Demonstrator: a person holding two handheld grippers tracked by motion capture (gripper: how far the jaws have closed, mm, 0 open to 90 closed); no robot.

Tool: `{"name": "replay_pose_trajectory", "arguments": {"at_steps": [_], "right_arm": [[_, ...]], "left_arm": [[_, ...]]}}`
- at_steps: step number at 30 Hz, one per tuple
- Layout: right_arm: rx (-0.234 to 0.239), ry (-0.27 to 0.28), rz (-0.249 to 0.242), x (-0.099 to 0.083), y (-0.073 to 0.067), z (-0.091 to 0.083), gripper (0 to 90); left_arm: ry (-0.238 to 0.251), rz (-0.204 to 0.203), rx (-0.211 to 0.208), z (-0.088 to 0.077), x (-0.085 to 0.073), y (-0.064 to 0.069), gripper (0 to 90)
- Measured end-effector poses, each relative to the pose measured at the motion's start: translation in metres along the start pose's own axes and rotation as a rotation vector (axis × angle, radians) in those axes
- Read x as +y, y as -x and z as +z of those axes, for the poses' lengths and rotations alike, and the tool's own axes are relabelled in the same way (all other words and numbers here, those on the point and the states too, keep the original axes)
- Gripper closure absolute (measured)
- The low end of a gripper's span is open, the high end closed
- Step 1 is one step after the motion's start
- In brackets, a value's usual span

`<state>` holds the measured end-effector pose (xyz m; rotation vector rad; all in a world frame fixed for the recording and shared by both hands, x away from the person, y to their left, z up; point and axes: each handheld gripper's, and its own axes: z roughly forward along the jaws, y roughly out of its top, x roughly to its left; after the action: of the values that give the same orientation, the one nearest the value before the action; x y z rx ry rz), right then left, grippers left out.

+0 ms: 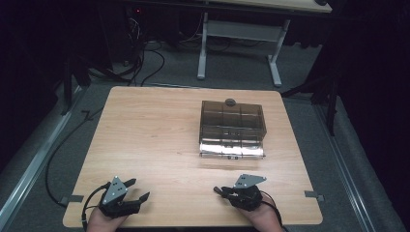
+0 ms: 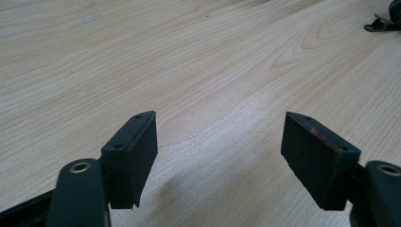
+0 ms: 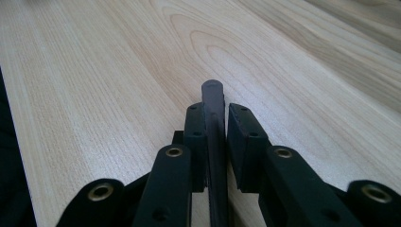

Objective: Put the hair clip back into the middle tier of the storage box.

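With the right gripper [image 3: 216,124] pinching a thin dark flat tool [image 3: 213,97] above the table [image 1: 154,130] and the left gripper [image 2: 220,142] spread empty, the grasp step appears complete; next, carry it toward the smoked plastic box [image 1: 232,126]

On the wooden table [image 1: 145,140], a smoky transparent box [image 1: 232,126] sits right of centre. The left gripper [image 1: 137,189] rests at the near edge, jaws spread; the right gripper [image 1: 218,191] lies near right.
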<state>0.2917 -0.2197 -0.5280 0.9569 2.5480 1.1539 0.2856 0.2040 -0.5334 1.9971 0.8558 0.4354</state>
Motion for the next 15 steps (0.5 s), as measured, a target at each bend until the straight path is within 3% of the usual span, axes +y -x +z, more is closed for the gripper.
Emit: {"name": "replay_pose_trajectory", "arguments": {"at_steps": [15], "right_arm": [[-0.017,0.008,-0.001,0.001,0.0007,-0.0013,81.8]], "left_arm": [[0.001,-0.002,-0.002,-0.0001,0.0,-0.0002,28.3]]}}
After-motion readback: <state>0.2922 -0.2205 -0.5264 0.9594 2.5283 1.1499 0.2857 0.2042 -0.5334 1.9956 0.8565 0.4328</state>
